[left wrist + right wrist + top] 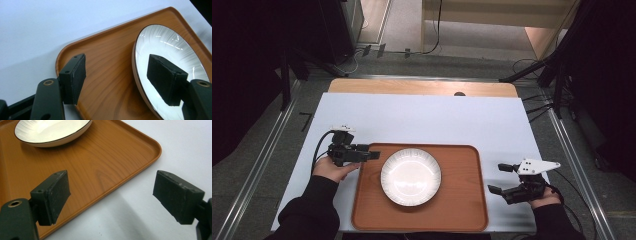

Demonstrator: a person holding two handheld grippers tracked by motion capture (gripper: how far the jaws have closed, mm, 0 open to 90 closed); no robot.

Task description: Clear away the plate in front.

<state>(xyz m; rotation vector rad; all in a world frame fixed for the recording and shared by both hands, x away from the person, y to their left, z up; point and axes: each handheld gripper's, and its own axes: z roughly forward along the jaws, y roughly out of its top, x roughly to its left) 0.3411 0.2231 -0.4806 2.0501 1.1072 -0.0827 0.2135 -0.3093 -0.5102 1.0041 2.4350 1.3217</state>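
Resting on a rounded-corner wooden tray, a round white plate is seen near the tray's middle, slightly toward its left half. The plate is glossy and shallow, with fine radial streaks toward a thin dark rim; being circular, it has no long axis and lies flat, open face up. The tray is of smooth orange-brown wood grain with a low raised lip, its long side running left to right across the white sheet that covers the table.

The left gripper is held over the tray's left edge, pointing toward the plate, its jaws spread wide with nothing pinched; in the left gripper view one matte black pad is seen over the plate's surface and the other over bare tray, and whether either touches cannot be told. The right gripper is held just off the tray's right edge, its jaws likewise spread and empty, one over the tray's lip and one over the sheet.

The plate's far edge is cut off in both gripper views, and the surroundings are lost in darkness.
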